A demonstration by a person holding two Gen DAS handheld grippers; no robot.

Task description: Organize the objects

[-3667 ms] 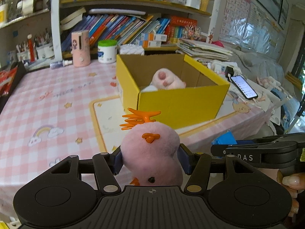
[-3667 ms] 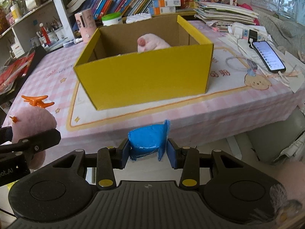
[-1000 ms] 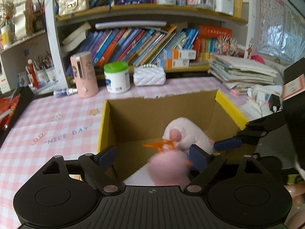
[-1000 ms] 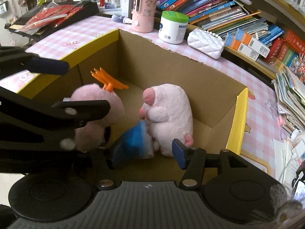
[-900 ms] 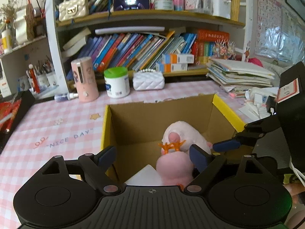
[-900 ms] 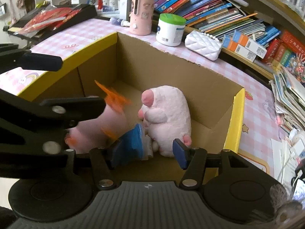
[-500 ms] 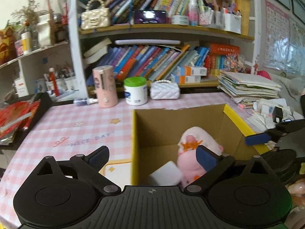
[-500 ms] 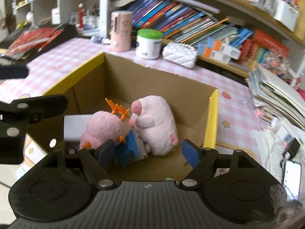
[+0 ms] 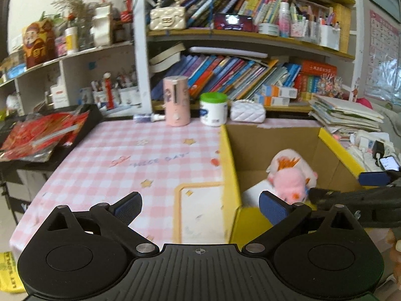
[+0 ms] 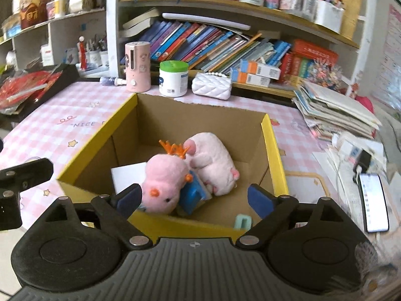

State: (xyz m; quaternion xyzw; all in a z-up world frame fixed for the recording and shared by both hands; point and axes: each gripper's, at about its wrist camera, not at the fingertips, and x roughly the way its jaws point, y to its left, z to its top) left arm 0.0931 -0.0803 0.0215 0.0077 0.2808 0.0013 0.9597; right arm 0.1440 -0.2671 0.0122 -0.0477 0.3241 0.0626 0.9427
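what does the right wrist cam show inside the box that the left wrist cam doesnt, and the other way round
Only the right wrist view shows the blue block wedged between the two plush toys, the small mint-green item by the near wall, and the right gripper open above the box.

Only the left wrist view shows the left gripper open, over the checked tablecloth beside the box.

Both show the yellow cardboard box, the pink chick plush, the pale pink plush and the white card.
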